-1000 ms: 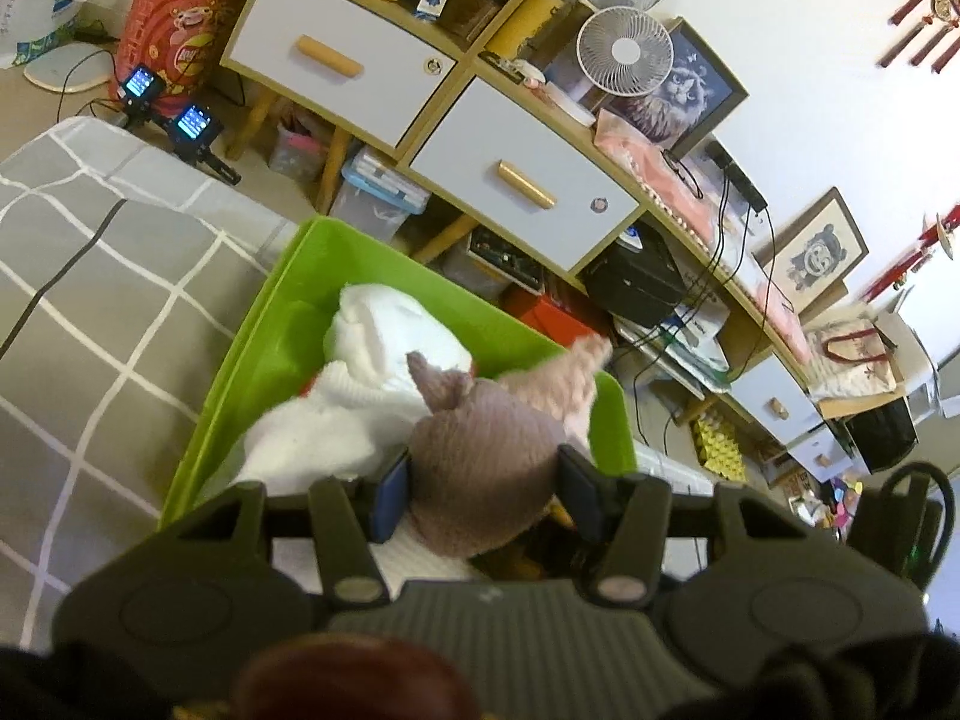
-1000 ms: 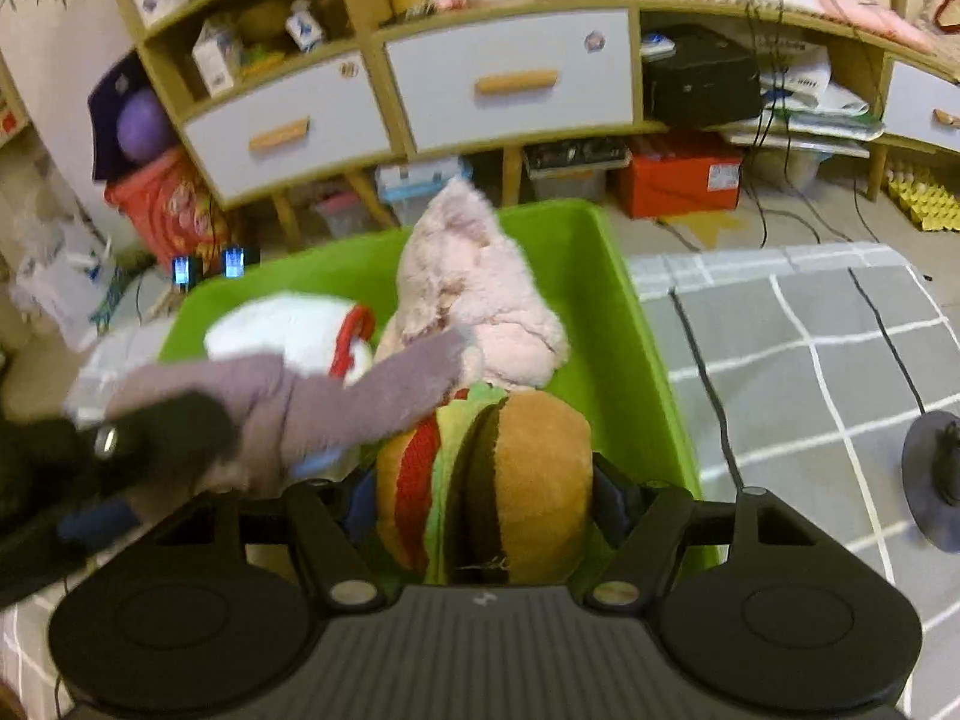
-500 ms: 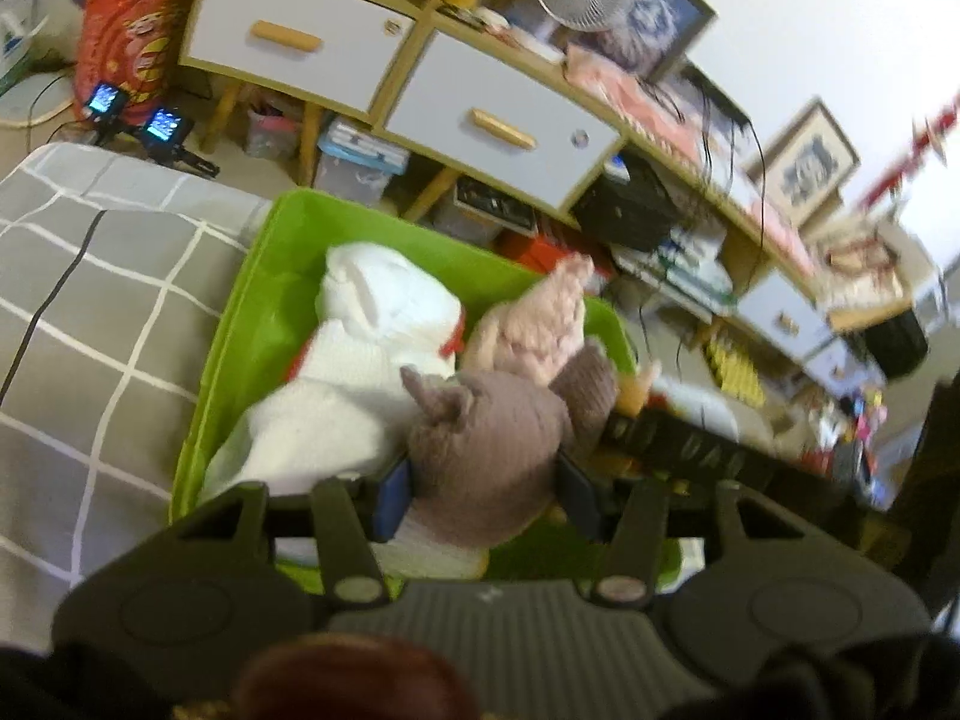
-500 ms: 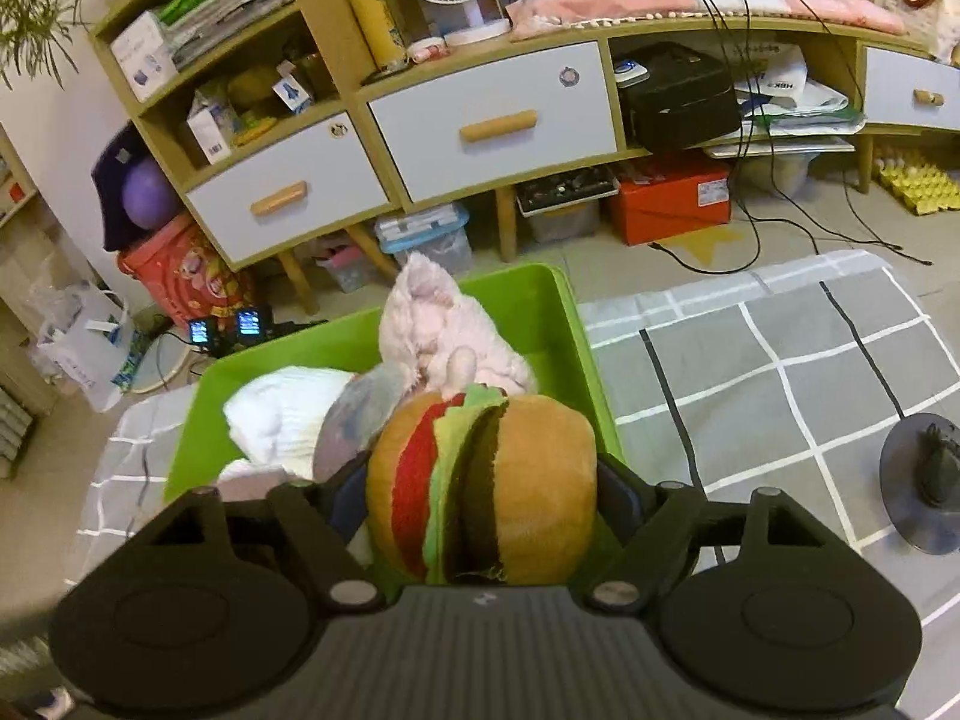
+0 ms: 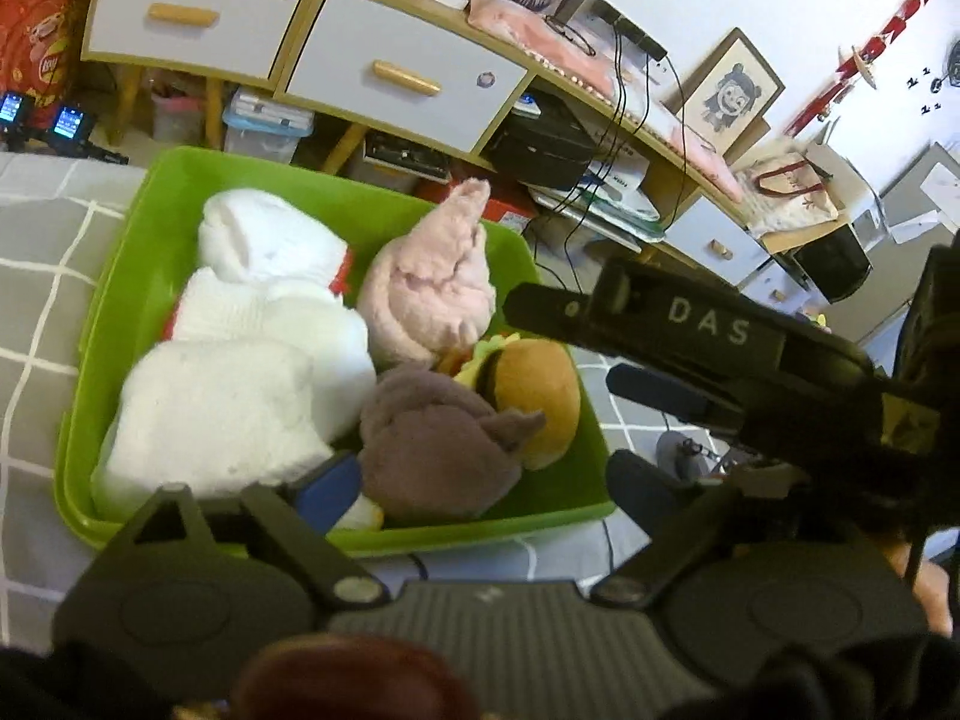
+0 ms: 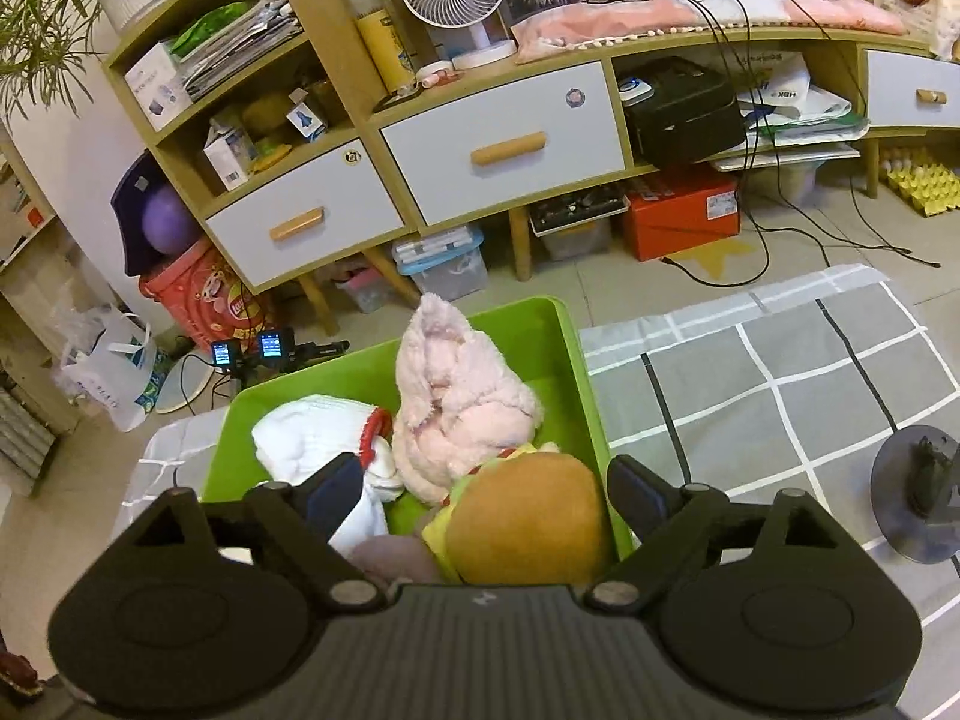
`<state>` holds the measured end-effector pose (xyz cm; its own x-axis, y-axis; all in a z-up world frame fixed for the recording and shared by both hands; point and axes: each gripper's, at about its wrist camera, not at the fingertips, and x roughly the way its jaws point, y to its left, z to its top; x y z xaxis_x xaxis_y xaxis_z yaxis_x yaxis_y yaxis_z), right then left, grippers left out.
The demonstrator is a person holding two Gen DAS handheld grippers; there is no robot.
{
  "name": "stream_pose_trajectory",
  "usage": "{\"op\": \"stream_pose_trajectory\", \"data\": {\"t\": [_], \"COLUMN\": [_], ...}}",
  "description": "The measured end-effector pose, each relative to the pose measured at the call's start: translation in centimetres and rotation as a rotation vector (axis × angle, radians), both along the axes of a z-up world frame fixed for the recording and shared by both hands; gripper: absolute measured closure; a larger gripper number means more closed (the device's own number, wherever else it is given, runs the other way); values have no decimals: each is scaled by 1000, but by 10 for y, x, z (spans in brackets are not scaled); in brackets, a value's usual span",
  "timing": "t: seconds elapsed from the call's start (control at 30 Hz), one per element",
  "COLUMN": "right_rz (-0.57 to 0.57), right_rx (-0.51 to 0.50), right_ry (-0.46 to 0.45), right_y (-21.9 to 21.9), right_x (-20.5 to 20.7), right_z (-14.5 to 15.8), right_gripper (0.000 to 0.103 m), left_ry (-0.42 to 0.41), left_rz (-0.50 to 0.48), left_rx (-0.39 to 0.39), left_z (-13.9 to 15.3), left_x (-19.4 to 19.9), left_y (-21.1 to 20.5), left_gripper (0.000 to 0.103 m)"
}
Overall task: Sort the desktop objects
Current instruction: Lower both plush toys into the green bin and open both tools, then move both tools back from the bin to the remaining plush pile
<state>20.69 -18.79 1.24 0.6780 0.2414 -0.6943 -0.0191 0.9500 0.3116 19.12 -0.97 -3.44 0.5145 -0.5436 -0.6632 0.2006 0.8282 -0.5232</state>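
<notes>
Left wrist view: the left hand-held gripper (image 5: 474,480) has just spread its jaws, releasing the grey-brown plush (image 5: 441,441), which now lies free in the green bin (image 5: 180,192) at its near edge, beside the burger plush (image 5: 534,396).

Right wrist view: the right hand-held gripper (image 6: 480,495) has likewise just opened; its pads stand clear of the burger plush (image 6: 528,525), now resting in the bin's near right corner. Both toys are deposited with the white plush (image 6: 312,438) and pink plush (image 6: 462,408).

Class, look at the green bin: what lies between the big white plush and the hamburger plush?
In the left wrist view, the brown plush lies between the white plush and hamburger plush, inside the green bin.
</notes>
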Motion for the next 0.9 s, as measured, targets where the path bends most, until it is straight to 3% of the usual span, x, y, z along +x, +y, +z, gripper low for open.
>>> {"op": "stream_pose_trajectory", "data": {"t": [0.7, 0.9], "right_rz": [35, 43], "right_rx": [-100, -92], "right_ry": [41, 84], "right_y": [-8, -14], "right_x": [-39, -56], "right_z": [21, 27], "right_gripper": [14, 13], "left_ry": [-32, 1], "left_rz": [-16, 3], "left_rx": [105, 125], "left_z": [36, 42], "left_x": [-40, -58], "left_y": [17, 29], "left_gripper": [1, 1]}}
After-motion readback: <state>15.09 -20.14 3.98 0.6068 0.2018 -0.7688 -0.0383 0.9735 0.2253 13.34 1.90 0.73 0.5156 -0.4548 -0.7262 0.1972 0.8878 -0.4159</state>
